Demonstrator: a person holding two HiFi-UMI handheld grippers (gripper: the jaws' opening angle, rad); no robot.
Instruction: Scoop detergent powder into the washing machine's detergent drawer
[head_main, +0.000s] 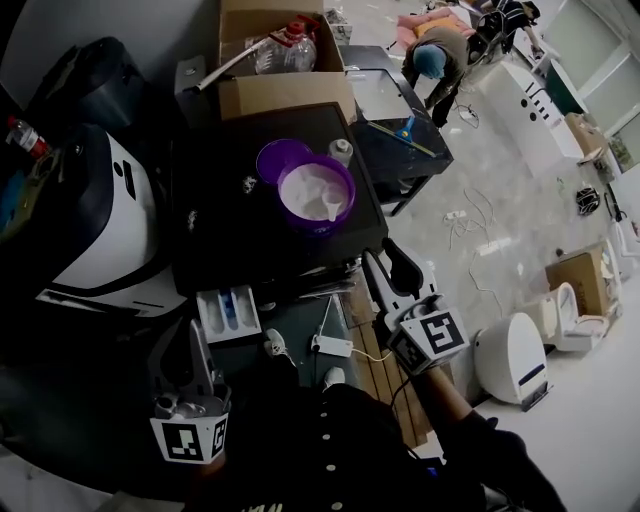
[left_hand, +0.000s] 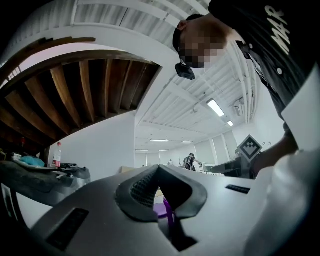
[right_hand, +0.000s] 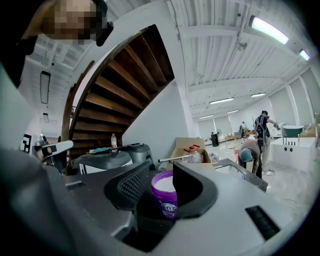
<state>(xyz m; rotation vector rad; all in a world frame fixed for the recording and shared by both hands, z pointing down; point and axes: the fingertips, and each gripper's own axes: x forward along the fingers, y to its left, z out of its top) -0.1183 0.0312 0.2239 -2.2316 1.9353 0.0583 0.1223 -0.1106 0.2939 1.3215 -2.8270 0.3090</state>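
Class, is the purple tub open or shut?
Open. The tub has no cover on top, white powder shows inside, and a purple lid lies beside it.

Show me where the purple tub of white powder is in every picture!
Head view: the purple tub stands open on the washing machine, above the middle.
Left gripper view: only a sliver, likely the purple tub, shows low between the jaws.
Right gripper view: the purple tub is centre-low, framed by the jaws, apart from them.
Shared landmark: the red-capped bottle, left of the tub everywhere.
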